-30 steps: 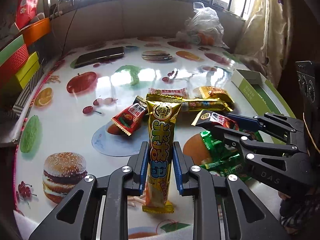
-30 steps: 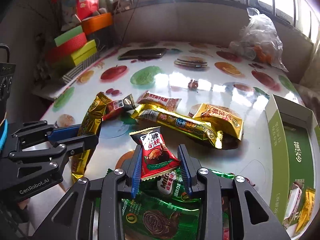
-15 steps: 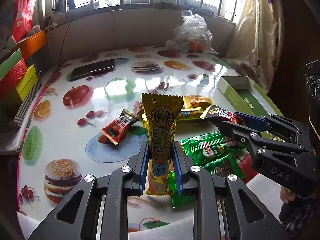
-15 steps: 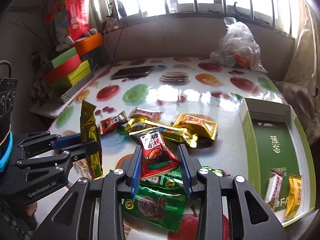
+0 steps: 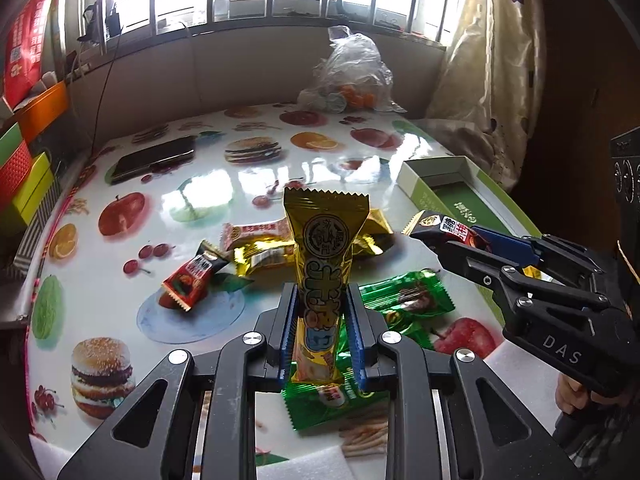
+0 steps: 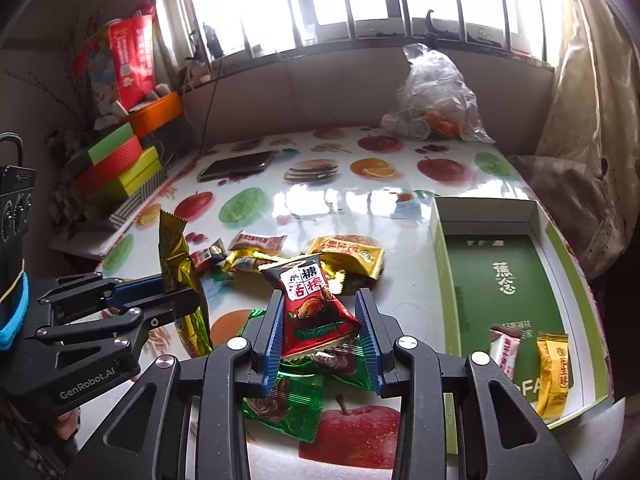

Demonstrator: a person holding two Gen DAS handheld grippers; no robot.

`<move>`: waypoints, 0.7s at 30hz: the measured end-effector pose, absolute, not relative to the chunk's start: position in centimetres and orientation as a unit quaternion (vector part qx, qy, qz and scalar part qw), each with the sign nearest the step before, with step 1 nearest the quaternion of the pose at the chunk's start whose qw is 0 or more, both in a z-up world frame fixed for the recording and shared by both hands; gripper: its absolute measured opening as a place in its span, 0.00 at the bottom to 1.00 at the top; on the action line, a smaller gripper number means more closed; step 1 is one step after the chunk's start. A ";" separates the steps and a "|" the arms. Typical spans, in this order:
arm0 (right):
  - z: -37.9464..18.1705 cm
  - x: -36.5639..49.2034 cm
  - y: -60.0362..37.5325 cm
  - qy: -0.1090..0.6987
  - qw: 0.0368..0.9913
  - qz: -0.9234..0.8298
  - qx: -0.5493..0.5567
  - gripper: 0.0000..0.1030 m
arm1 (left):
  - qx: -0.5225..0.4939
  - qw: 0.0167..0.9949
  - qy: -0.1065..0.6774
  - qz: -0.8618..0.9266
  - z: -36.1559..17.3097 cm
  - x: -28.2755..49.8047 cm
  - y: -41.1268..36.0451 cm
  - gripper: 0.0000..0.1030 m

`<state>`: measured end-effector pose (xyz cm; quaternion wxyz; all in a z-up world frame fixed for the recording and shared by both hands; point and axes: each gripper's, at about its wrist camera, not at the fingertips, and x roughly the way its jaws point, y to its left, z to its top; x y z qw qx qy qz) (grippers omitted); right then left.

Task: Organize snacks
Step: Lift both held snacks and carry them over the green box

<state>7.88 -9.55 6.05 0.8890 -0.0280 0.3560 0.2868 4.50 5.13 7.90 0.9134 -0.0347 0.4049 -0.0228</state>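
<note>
Only the right wrist view shows two snacks (image 6: pixel 528 364) inside the green box (image 6: pixel 502 280).

— What sits around the right gripper (image 6: pixel 320 332)?

— A snack packet (image 6: pixel 310 304) between its pads; wrappers (image 6: pixel 288 396) lie on the table (image 6: pixel 352 196) under it, more snacks (image 6: pixel 348 254) ahead, and the box (image 6: pixel 516 300) to its right holds two packets (image 6: pixel 532 360).

— And to its left?

— The left gripper (image 6: pixel 176 300), holding a long packet (image 6: pixel 176 272) upright; a phone (image 6: pixel 236 166) lies far ahead.
</note>
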 end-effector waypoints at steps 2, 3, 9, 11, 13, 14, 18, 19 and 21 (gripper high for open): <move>6.3 7.8 -10.1 0.353 0.892 0.281 -0.025 0.33 | -0.035 0.914 0.404 -0.028 8.1 4.7 4.5 0.23; 6.4 7.7 -10.6 0.351 0.894 0.277 -0.022 0.33 | -0.036 0.914 0.402 -0.033 8.2 4.8 4.2 0.23; 6.7 7.9 -13.2 0.348 0.904 0.250 -0.007 0.33 | -0.034 0.915 0.399 -0.060 8.7 5.9 1.9 0.23; 6.8 7.9 -14.0 0.347 0.907 0.241 -0.003 0.33 | -0.034 0.914 0.398 -0.065 8.8 6.2 1.3 0.23; 6.9 8.0 -14.7 0.345 0.909 0.233 0.000 0.33 | -0.033 0.914 0.398 -0.074 8.8 6.6 0.6 0.23; 6.9 8.1 -15.2 0.345 0.911 0.228 0.001 0.33 | -0.033 0.913 0.399 -0.076 8.9 6.8 0.3 0.23; 6.9 8.2 -16.7 0.342 0.915 0.213 0.009 0.33 | -0.033 0.912 0.400 -0.090 8.9 7.7 -1.2 0.23; 6.8 8.3 -17.1 0.343 0.916 0.208 0.012 0.33 | -0.034 0.911 0.400 -0.093 8.9 8.0 -1.5 0.23; 6.6 8.6 -17.9 0.346 0.917 0.198 0.019 0.33 | -0.033 0.910 0.401 -0.100 8.9 8.5 -2.4 0.23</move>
